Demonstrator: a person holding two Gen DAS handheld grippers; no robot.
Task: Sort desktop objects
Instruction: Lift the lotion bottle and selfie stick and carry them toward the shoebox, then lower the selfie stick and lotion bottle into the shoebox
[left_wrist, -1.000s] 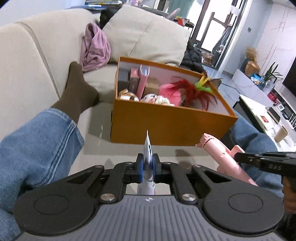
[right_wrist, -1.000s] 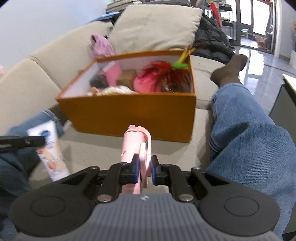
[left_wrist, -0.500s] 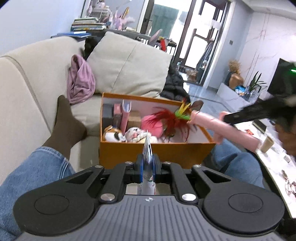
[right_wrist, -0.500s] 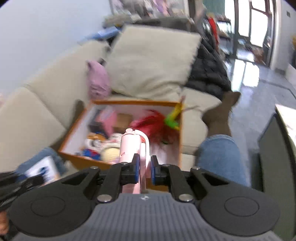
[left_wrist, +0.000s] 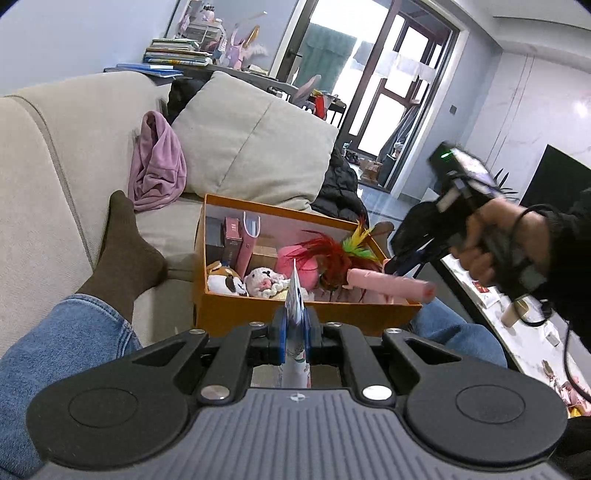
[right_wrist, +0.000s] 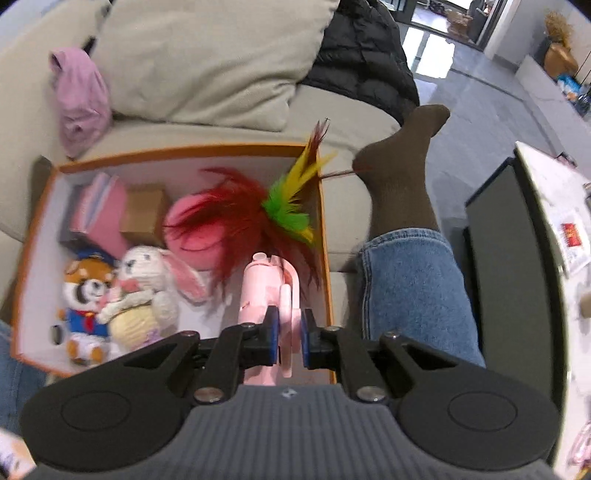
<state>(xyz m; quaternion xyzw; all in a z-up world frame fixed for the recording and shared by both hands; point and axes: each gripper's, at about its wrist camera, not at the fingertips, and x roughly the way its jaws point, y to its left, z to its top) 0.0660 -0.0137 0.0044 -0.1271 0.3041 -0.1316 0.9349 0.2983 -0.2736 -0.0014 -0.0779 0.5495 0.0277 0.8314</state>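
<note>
The orange box (right_wrist: 325, 236) sits on the sofa (left_wrist: 44, 155) between the person's legs and already holds a good deal: a feather toy (right_wrist: 258, 206), a pink round item (right_wrist: 199, 236), a white rabbit plush (right_wrist: 147, 280), a dog plush in blue uniform (right_wrist: 85, 295), a brown carton (right_wrist: 144, 210) and pink and dark packets (left_wrist: 236, 243) stood along the far wall. Sorting therefore looks well advanced. Two items remain in hand. The right gripper (right_wrist: 287, 332) is pinched on a pink tool (right_wrist: 264, 291), held over the box's near right corner and pointing steeply down into it; in the left view the tool (left_wrist: 388, 286) lies level above the near rim. It has not been let go. The left gripper (left_wrist: 294, 332) is clamped on a thin white-and-blue packet (left_wrist: 295, 299), held edge-on short of the box's near wall and not yet over it. Judged remaining: drop the tool, then bring in the packet. Whether other loose items wait outside the views cannot be told. Writing: none legible; the packet's print is seen edge-on, the boxed packets are too small to read, and a red mark on a paper (right_wrist: 569, 236) on the side table (right_wrist: 539, 206) is blurred.
</note>
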